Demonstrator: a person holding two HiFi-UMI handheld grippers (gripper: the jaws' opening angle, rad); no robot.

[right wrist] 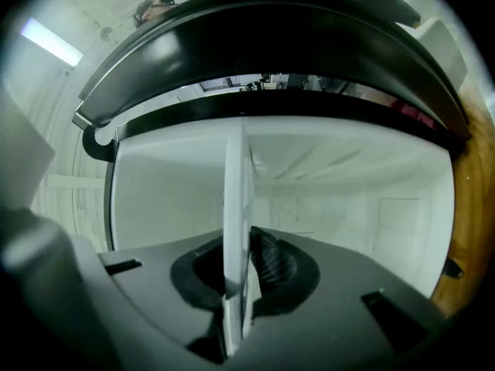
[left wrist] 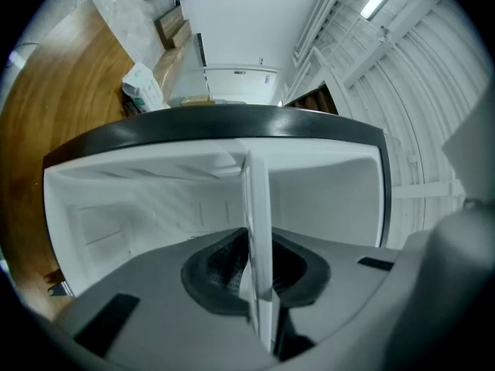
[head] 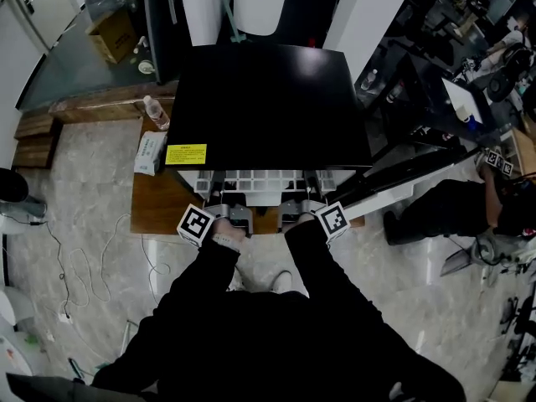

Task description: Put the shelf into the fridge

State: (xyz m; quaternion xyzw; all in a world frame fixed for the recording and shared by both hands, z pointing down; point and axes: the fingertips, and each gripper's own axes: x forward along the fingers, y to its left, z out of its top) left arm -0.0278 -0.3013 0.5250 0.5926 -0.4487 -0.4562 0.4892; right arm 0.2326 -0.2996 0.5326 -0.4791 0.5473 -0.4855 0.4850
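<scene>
In the head view a black mini fridge [head: 268, 99] stands on a low wooden platform, seen from above. The white grid shelf [head: 255, 182] sticks out of its open front, level. My left gripper [head: 230, 216] is shut on the shelf's near edge at the left, and my right gripper [head: 301, 212] is shut on it at the right. In the left gripper view the shelf [left wrist: 257, 222] shows edge-on between the pads of that gripper [left wrist: 259, 284], with the white fridge interior [left wrist: 139, 215] ahead. The right gripper view shows the same: the shelf [right wrist: 237, 207] clamped in that gripper [right wrist: 236, 284], facing the white cavity [right wrist: 348, 207].
The fridge door [head: 419, 174] hangs open to the right. On the wooden platform [head: 159, 212] at the left lie a water bottle [head: 156, 112] and a tissue pack [head: 150, 152]. A yellow label [head: 186, 154] sits on the fridge top. Cables [head: 84, 266] trail over the floor.
</scene>
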